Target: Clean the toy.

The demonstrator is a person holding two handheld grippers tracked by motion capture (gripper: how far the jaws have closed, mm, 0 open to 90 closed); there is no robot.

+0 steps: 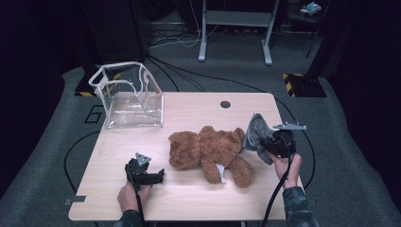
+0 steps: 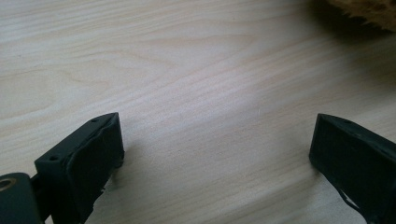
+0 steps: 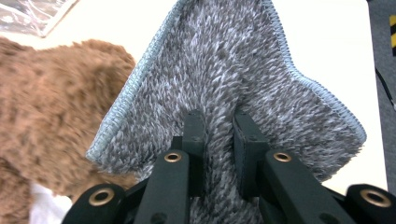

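Observation:
A brown teddy bear [image 1: 210, 152] lies in the middle of the wooden table [image 1: 189, 111], a white tag at its lower side. My right gripper [image 1: 265, 142] is at the bear's right, lifted off the table, shut on a grey fluffy cloth [image 1: 257, 131]. In the right gripper view the jaws pinch a fold of that grey cloth [image 3: 233, 79], with the bear [image 3: 51, 112] to the left behind it. My left gripper [image 1: 158, 176] rests low near the table's front left, open, pointing toward the bear. In the left gripper view its jaws [image 2: 212, 154] stand wide over bare wood.
A clear plastic bag with white trim [image 1: 127, 97] stands open at the table's back left corner. A round cable hole [image 1: 225, 104] sits near the back edge. Cables and a desk frame [image 1: 236, 28] lie on the floor beyond.

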